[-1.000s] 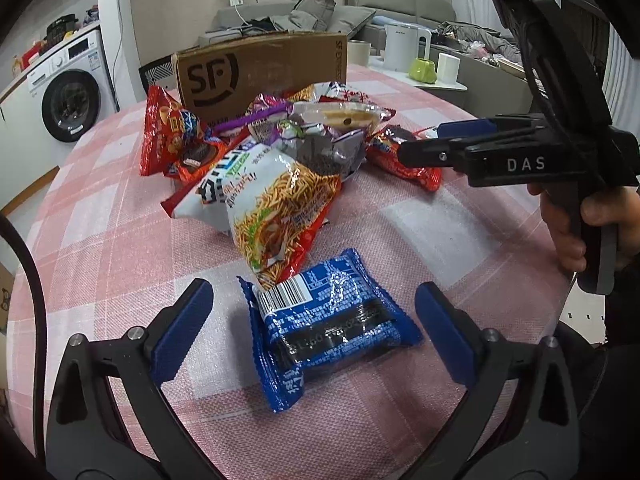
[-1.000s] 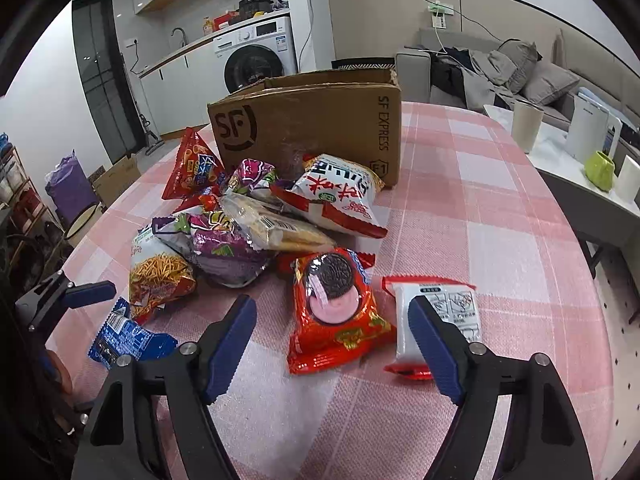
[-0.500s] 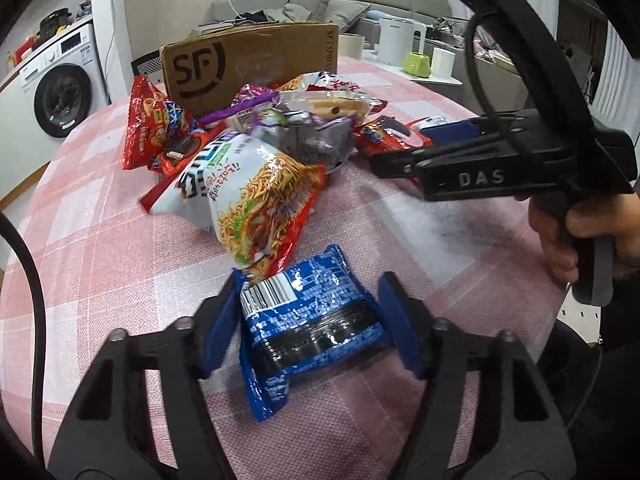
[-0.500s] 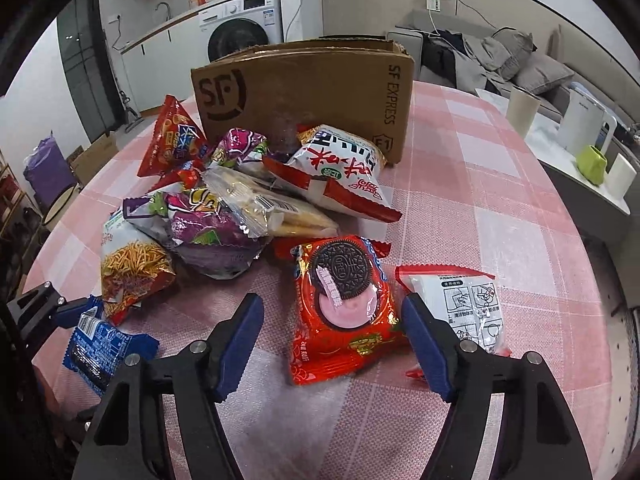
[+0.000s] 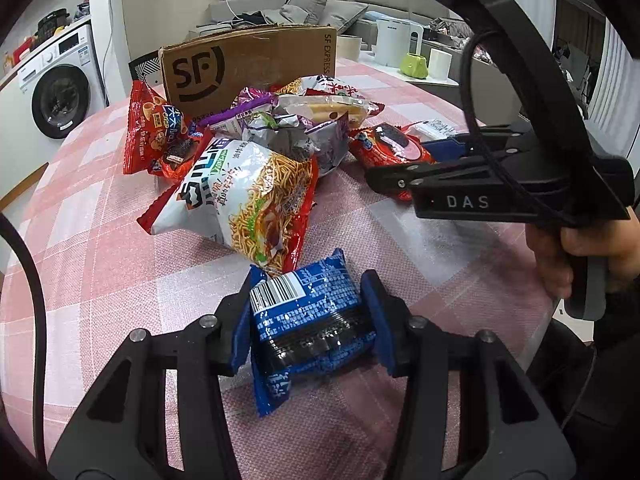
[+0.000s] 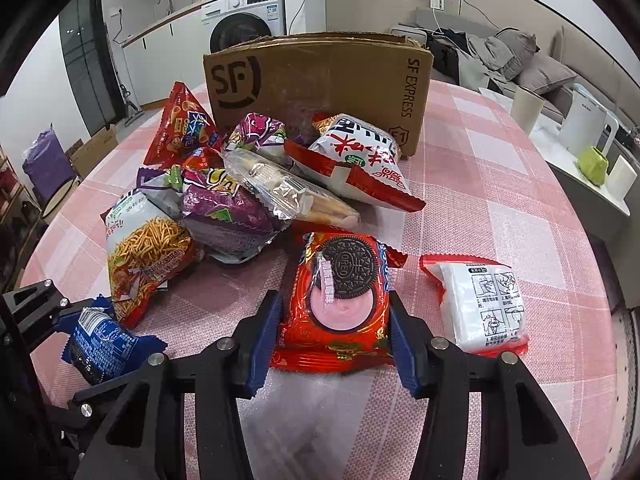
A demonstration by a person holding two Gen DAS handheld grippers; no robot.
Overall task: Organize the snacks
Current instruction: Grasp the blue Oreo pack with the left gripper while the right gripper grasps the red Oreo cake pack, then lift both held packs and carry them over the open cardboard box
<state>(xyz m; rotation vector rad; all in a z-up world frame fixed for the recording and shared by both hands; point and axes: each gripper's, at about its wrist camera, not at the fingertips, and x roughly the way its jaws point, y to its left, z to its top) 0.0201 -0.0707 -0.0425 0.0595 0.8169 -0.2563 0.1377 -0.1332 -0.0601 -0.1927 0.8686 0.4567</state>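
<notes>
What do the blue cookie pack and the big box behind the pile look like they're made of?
Blue cookie pack: thin glossy plastic film, judging by its crinkles, highlights and serrated sealed ends. Box: brown corrugated cardboard, matte, with printed black lettering and a frayed top edge.

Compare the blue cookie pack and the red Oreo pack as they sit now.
The blue cookie pack shows its barcode side; the red Oreo pack lies picture side up, showing a cookie on pink cream. The blue pack sits in the left gripper, the red one in the right gripper. The blue pack touches the noodle-snack bag; the red one lies apart. Both rest on the checked tablecloth, jaws just closed on them.
</notes>
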